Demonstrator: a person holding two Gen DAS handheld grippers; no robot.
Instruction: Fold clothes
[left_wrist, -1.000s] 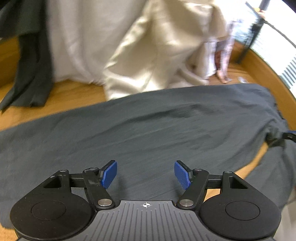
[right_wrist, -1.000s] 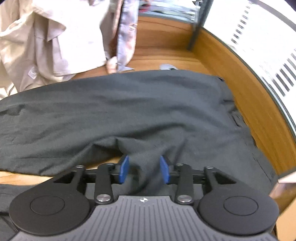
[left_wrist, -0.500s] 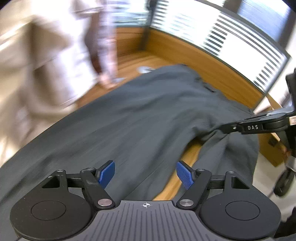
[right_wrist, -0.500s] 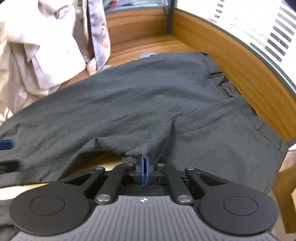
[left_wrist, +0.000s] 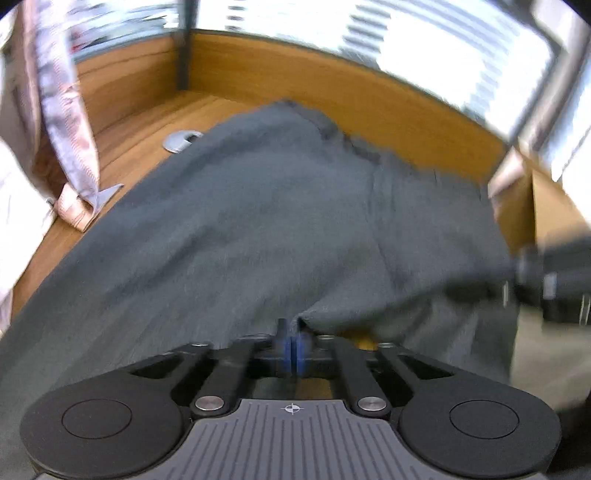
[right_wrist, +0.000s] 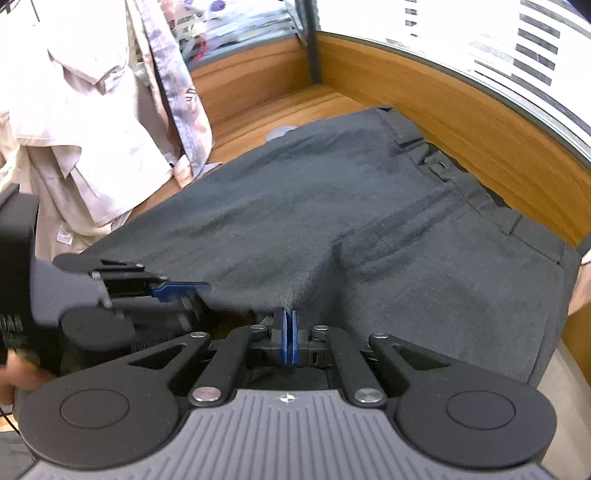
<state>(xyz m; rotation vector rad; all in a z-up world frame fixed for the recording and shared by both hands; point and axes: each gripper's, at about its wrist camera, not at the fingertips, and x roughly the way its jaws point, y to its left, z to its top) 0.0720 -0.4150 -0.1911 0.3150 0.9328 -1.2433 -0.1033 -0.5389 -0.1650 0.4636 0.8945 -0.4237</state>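
Dark grey trousers are spread across the wooden table, filling the middle of both views, with the waistband and belt loops running along the right side of the right wrist frame.

The right gripper has its blue pads pressed together on a peak of the near edge of the cloth, lower centre of its own frame. The left gripper looks pinched closed on the fabric edge too, lower centre of its view, though that frame is motion-blurred, so I wouldn't swear how much cloth it has.

My read: both are holding the near edge to carry it over for a fold, though from one shot it could just as well be tugging the fabric flat. Either way, keep both pinches at the same height and pull slightly apart so the edge stays taut, and watch that only the intended layer comes up.

No containers anywhere that I can see. The only other stuff is pale shirts and a patterned garment hanging upper left, plus a round metal cable port in the tabletop.
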